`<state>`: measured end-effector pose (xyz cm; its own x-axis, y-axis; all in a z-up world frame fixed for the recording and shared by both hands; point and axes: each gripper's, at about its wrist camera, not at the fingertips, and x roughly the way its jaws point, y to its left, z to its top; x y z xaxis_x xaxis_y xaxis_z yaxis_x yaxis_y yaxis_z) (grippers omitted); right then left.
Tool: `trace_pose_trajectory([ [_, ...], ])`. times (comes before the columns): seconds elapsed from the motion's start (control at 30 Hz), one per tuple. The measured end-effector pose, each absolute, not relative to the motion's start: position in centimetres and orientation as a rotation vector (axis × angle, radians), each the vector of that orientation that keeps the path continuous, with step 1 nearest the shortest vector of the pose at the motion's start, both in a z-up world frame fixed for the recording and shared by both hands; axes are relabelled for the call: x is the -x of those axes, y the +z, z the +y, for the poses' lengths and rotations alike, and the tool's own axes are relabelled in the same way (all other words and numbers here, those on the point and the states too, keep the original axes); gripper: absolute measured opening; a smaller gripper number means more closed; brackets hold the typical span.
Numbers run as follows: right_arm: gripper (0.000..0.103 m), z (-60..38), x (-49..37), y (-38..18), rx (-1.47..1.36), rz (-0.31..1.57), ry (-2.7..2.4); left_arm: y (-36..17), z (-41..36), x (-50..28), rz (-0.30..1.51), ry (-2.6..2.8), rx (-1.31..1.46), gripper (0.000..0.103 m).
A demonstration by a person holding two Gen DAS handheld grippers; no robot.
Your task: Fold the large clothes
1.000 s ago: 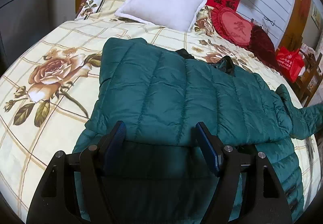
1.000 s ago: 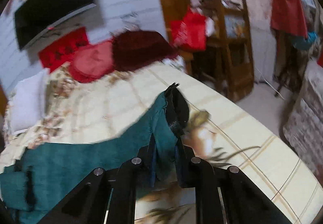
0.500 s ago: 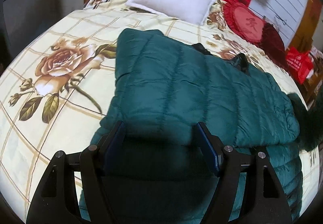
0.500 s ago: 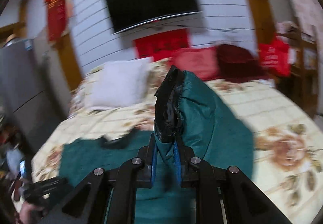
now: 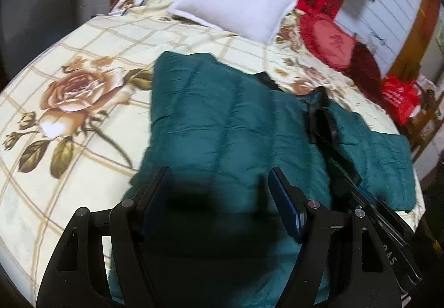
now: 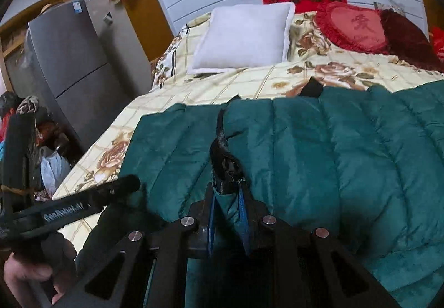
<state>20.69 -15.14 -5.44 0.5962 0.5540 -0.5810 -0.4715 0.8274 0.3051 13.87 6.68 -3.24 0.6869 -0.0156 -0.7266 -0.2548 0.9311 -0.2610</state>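
Observation:
A dark teal quilted puffer jacket (image 5: 222,125) lies spread on the bed; it also fills the right wrist view (image 6: 319,147). My left gripper (image 5: 222,197) is open and empty, hovering over the jacket's near part. My right gripper (image 6: 227,197) is shut on the jacket's sleeve, whose black cuff (image 6: 222,163) sticks up between the fingers. The right gripper and the sleeve lie across the jacket's right side in the left wrist view (image 5: 347,169). The left gripper's handle and the hand show at the left of the right wrist view (image 6: 69,208).
The bed has a cream rose-print cover (image 5: 69,91). A white pillow (image 5: 236,0) and red heart cushion (image 5: 327,42) lie at its head. A grey fridge (image 6: 72,64) and bags stand left of the bed. A red bag (image 5: 399,97) sits at the right.
My right gripper has carried the sleeve from the bed's right side up and over, down onto the jacket's body. My left gripper stayed open above the jacket, shifting slightly.

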Motion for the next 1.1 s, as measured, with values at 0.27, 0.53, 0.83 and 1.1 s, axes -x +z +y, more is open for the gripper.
trace_pose_trajectory([
  [0.27,0.066,-16.6,-19.6,-4.4,-0.145,0.74,0.602,-2.7,4.7,-13.9,0.789,0.076,0.323,0.072],
  [0.53,0.067,-19.3,-14.6,-3.0,0.008,0.71,0.389,-2.5,2.1,-13.4,0.775,0.006,0.311,0.072],
  [0.83,0.067,-26.6,-13.6,-5.8,0.061,0.815,0.124,-1.5,-6.4,-14.0,0.712,-0.3,0.175,0.072],
  [1.1,0.069,-29.2,-14.4,-6.3,-0.076,0.879,0.182,-3.9,-6.8,-16.7,0.778,-0.348,0.278,0.024],
])
